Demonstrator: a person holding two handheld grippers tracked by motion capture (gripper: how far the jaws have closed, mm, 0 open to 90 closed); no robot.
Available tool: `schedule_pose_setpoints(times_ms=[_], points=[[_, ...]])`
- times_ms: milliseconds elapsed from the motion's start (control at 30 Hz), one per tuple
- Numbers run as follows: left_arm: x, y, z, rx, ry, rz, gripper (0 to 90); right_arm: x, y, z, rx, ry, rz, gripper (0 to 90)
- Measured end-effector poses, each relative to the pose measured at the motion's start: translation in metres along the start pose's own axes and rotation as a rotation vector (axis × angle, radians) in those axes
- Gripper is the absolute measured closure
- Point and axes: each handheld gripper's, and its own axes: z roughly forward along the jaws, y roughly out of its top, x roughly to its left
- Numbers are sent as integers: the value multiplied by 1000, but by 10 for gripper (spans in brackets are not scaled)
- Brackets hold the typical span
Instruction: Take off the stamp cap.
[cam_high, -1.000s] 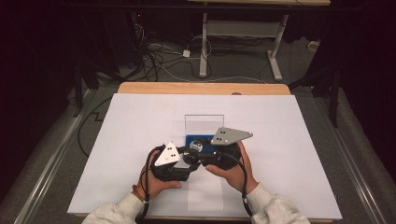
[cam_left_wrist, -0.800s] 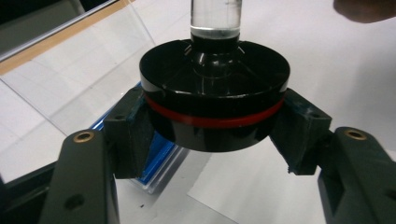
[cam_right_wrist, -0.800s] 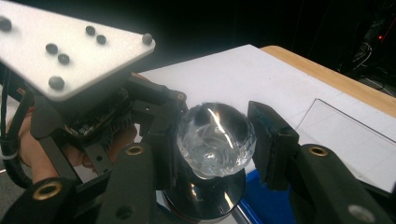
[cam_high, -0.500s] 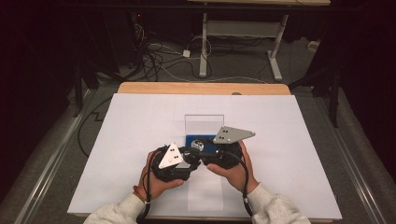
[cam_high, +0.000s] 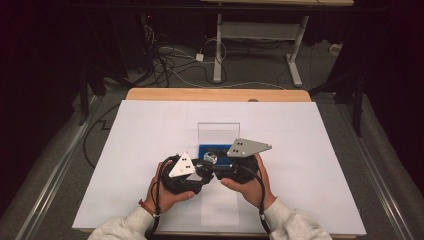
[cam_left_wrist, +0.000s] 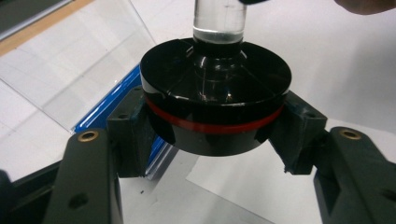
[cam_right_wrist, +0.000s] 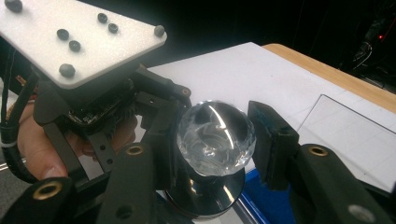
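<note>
High view: left gripper (cam_high: 202, 167) & right gripper (cam_high: 216, 167) meet at clear knob (cam_high: 210, 158), near blue tray (cam_high: 216, 148), mid table (cam_high: 310, 150).
Left gripper view: jaws pinch black disc base (cam_left_wrist: 215, 112) w/ red band.
Right gripper view: jaws flank faceted knob top; left touching, right w/ slight gap.

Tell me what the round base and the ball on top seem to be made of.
Base: probably glossy black plastic or lacquer; it reflects sharp highlights, and a red band circles it. Ball: clear faceted glass or crystal, perhaps acrylic; light bends through it.
</note>
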Motion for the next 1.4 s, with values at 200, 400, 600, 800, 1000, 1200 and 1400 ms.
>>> schedule_pose_setpoints(times_ms=[200,400,600,800,1000,1200,1400], points=[[1,-2,0,0,-34,-15,371,3,-3,0,-8,-10,2,570],[0,-2,2,8,-40,-24,371,5,-7,-2,-6,-19,0,570],[1,-5,5,11,-80,-42,371,6,-10,-2,-4,-25,1,571],[6,-8,5,16,-79,-82,371,7,-11,-3,-5,-30,-6,570],[19,-9,-16,-5,17,-62,371,8,-7,-16,-35,-33,-41,571],[26,-18,-16,45,31,-65,371,5,-6,-21,-27,-61,-41,571],[33,-23,-27,40,73,-68,371,5,-5,-21,-3,-56,-56,571]])
